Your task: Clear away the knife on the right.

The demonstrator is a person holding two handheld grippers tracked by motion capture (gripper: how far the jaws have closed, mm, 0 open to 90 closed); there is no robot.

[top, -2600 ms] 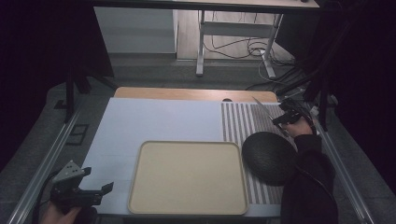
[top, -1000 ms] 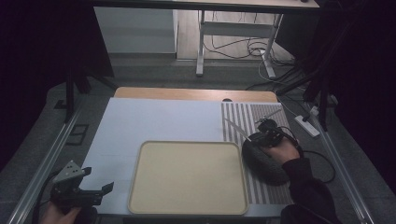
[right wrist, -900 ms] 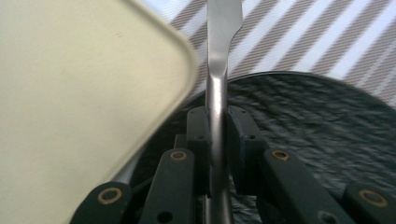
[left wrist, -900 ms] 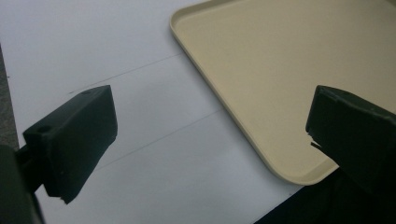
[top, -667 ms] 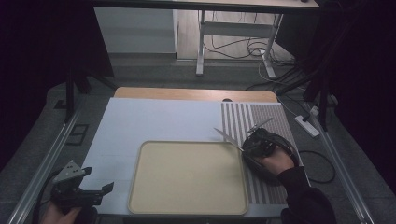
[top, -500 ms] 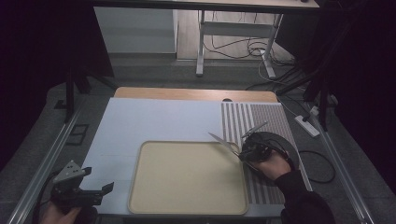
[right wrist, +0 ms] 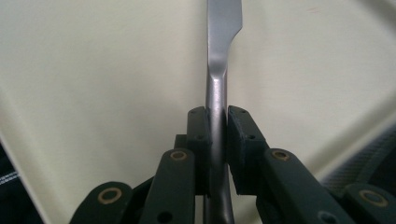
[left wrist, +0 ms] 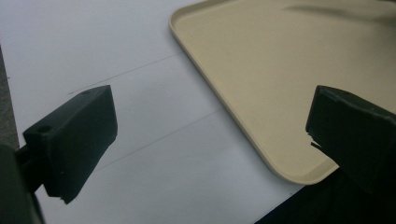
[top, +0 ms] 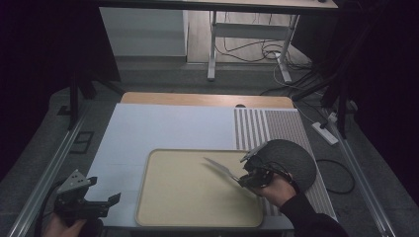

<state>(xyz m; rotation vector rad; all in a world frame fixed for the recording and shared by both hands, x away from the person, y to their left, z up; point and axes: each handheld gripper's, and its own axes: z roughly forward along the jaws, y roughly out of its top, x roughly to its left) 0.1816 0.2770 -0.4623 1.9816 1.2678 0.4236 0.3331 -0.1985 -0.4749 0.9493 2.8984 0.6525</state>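
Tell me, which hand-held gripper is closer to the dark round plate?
The right. The right hand-held gripper sits just beside the plate, holding a knife over the tray; the left hand-held gripper is across the table, beyond the tray.

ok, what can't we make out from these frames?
- Utensil: right gripper view's top edge cuts its tip; in the high view it's too small to tell knife from spatula.
- Utensil's handle end: hidden between the right gripper pads.
- Dark round thing: too dim to identify.
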